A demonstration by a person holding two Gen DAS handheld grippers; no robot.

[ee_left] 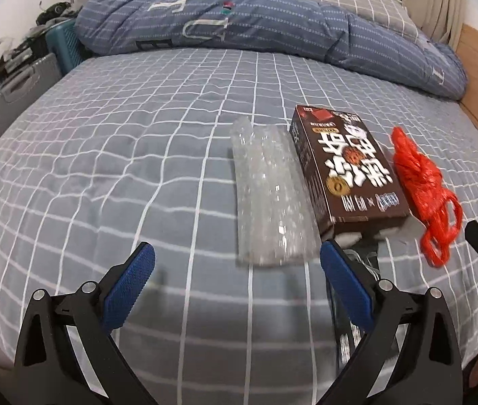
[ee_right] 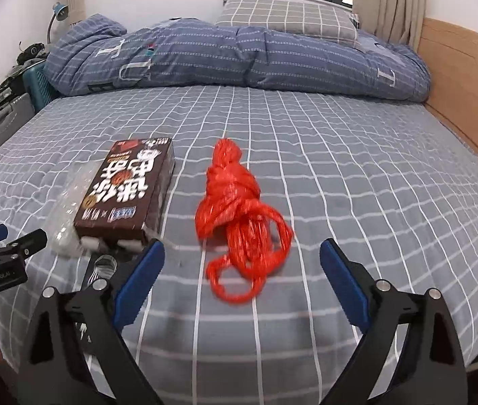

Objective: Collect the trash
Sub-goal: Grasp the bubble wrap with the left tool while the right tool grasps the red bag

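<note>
Red plastic bag point(ee_right: 239, 216) lies crumpled on the bed point(ee_right: 357, 185), just beyond the wide, empty right tongs point(ee_right: 242, 263); left tongs point(ee_left: 237, 263), also wide, face clear packaging point(ee_left: 272, 195) beside a brown box point(ee_left: 347, 168).

Three items are lying in a row on the bed point(ee_right: 340, 168): plastic tray point(ee_left: 269, 195) sitting left, box point(ee_left: 347, 168) touching it in the middle, knotted bag point(ee_right: 239, 216) lying right, apart. Duvet point(ee_right: 239, 57) sitting behind; pillow point(ee_right: 293, 17) beyond it.
</note>
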